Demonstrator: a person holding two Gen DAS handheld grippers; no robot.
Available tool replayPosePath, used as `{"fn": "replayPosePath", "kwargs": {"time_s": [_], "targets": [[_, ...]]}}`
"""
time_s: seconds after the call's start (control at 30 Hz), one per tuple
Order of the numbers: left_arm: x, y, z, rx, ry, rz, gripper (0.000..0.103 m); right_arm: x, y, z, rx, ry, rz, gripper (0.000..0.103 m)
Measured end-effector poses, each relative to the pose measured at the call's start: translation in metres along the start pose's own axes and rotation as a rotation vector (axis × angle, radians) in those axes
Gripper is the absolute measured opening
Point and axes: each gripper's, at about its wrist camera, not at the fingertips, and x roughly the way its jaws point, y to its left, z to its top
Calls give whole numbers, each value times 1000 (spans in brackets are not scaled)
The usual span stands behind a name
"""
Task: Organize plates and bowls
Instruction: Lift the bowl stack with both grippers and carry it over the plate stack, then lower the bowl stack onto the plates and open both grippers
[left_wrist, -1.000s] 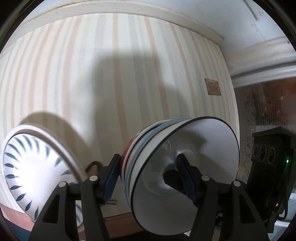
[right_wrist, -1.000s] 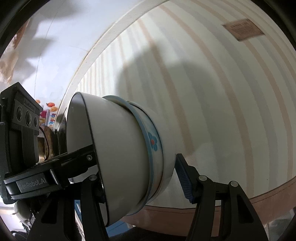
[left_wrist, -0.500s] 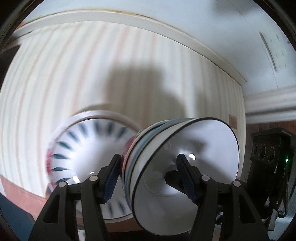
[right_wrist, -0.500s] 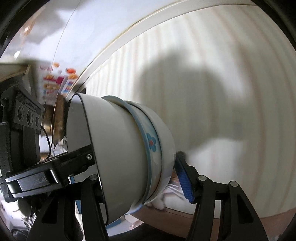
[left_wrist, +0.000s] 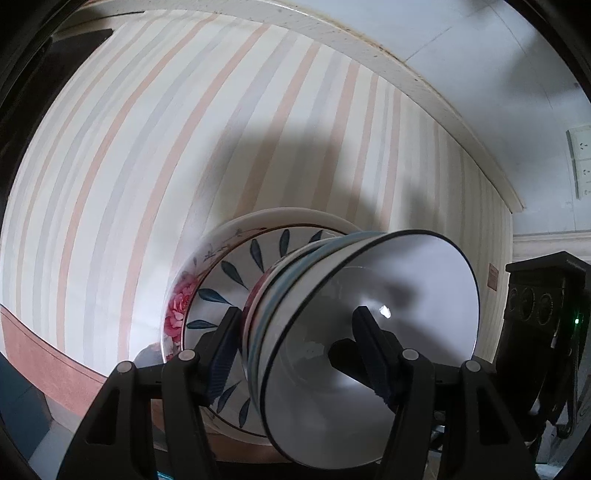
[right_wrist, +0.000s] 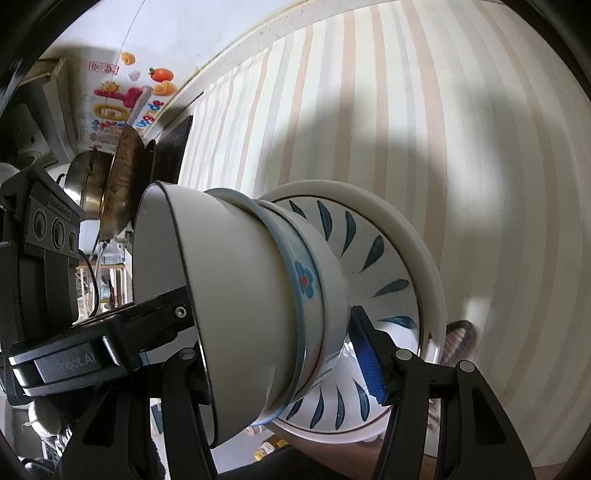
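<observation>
a nested stack of bowls (left_wrist: 362, 332) is being carried over the leaf-patterned plate (left_wrist: 236, 284), which is lying near the striped tablecloth's (left_wrist: 147, 147) edge. the left gripper (left_wrist: 295, 354) and right gripper (right_wrist: 273, 354) are both clamping the stack between wide-spread jaws. next, probably lowering it level onto the plate's centre.
</observation>
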Motion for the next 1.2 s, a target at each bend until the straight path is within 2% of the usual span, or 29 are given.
{"fn": "replayPosePath", "kwargs": {"time_s": [0.57, 0.77, 1.2], "targets": [[2, 9, 4, 5, 12, -1, 59, 19, 7, 12, -9, 12, -25, 61], [3, 14, 3, -10, 19, -25, 59, 18, 9, 13, -21, 9, -36, 61], [-23, 3, -2, 60, -49, 75, 59, 9, 15, 7, -52, -8, -80, 61]]}}
